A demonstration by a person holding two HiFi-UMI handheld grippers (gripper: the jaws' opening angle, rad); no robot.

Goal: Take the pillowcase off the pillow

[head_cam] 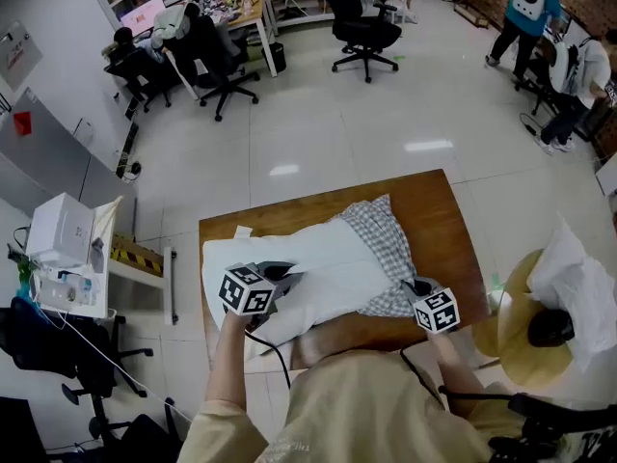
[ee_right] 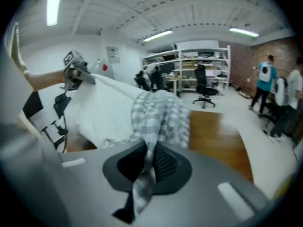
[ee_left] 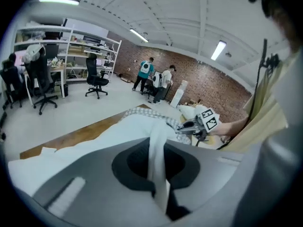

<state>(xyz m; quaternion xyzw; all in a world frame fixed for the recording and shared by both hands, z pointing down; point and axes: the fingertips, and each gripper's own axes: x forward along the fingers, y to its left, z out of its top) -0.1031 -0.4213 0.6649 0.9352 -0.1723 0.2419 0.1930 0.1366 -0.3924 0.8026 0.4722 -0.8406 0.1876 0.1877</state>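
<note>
A wooden table (head_cam: pixel 434 210) carries a puffy white pillow (head_cam: pixel 318 258) with grey checked fabric (head_cam: pixel 381 234) bunched at its right end. My left gripper (head_cam: pixel 285 278) is at the pillow's near left and is shut on a fold of the white fabric (ee_left: pixel 158 141), which runs between its jaws (ee_left: pixel 159 176). My right gripper (head_cam: pixel 416 286) is at the near right, shut on a strip of the checked fabric (ee_right: pixel 161 117) that is pinched in its jaws (ee_right: pixel 146 170). Each gripper shows in the other's view: the right gripper (ee_left: pixel 190 125) and the left gripper (ee_right: pixel 88 78). Whether the white or the checked fabric is the pillowcase I cannot tell.
A round yellowish stand (head_cam: pixel 516 316) to the table's right holds another white pillow (head_cam: pixel 578 287). A white box (head_cam: pixel 60 231) sits on a low shelf at left. Office chairs (head_cam: pixel 362 22) and desks line the far side, where two people (head_cam: pixel 530 8) stand.
</note>
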